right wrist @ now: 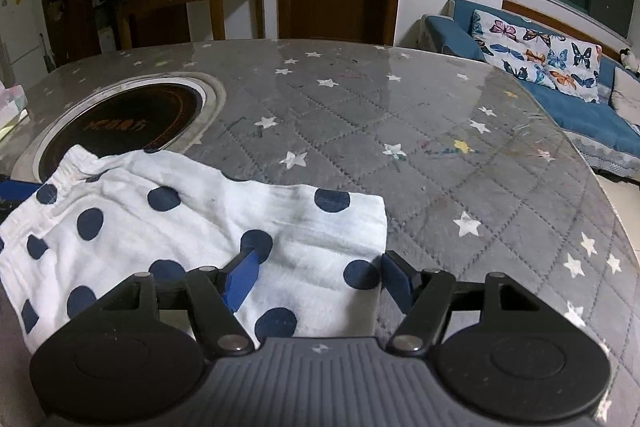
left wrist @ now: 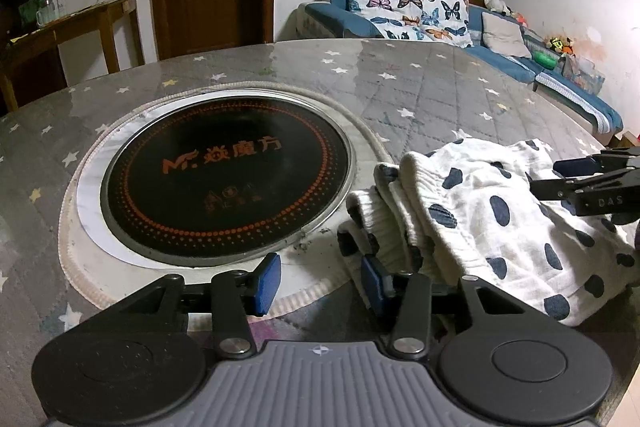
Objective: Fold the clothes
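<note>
A white garment with navy dots [left wrist: 484, 211] lies crumpled on the grey starred table [left wrist: 400, 87], its ribbed waistband bunched toward the left. My left gripper [left wrist: 320, 281] hangs open just left of that waistband. Its right pad [left wrist: 374, 279] is beside the cloth edge and nothing is between the pads. In the right wrist view the garment [right wrist: 192, 223] is spread flatter. My right gripper [right wrist: 320, 277] stands open over its near right corner, the pads wide apart and not pressing on the cloth. The right gripper's fingers [left wrist: 592, 183] also show at the left wrist view's right edge.
A round black induction plate [left wrist: 224, 179] is set into the table, left of the garment, and also shows as the plate [right wrist: 124, 123]. Bare starred tabletop [right wrist: 400, 147] extends beyond and to the right. A blue sofa [right wrist: 568, 107] stands past the table's rounded right edge.
</note>
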`<act>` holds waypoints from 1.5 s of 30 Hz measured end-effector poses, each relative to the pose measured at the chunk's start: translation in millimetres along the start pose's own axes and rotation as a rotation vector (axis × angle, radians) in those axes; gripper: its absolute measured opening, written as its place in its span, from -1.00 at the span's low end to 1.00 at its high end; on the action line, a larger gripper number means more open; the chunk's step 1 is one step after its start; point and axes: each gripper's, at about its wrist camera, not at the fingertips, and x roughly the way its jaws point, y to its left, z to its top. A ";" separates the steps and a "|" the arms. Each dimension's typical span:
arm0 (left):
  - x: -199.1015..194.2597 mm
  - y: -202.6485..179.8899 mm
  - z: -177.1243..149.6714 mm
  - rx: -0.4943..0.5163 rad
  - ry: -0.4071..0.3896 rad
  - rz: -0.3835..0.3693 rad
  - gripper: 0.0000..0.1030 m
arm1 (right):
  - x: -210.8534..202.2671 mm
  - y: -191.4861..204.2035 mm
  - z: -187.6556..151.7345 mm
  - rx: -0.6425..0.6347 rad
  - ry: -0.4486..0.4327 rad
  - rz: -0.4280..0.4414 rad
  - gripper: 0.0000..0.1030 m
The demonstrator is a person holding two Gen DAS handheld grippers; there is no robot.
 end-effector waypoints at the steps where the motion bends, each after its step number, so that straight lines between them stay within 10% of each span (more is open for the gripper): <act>1: 0.4 0.1 0.4 -0.003 0.001 -0.001 -0.08 | 1.4 -0.8 0.9 0.001 0.000 0.002 0.34; 14: -15.3 5.6 8.0 -0.052 -0.028 0.000 -0.02 | -9.5 8.2 17.8 -0.083 -0.043 -0.006 0.35; 25: -25.4 -15.5 23.2 -0.058 -0.057 -0.056 0.18 | -51.4 89.7 13.0 -0.231 -0.128 0.222 0.35; 45: -21.2 -6.2 26.5 -0.210 0.004 -0.083 0.31 | -66.7 153.2 -17.2 -0.491 -0.168 0.299 0.18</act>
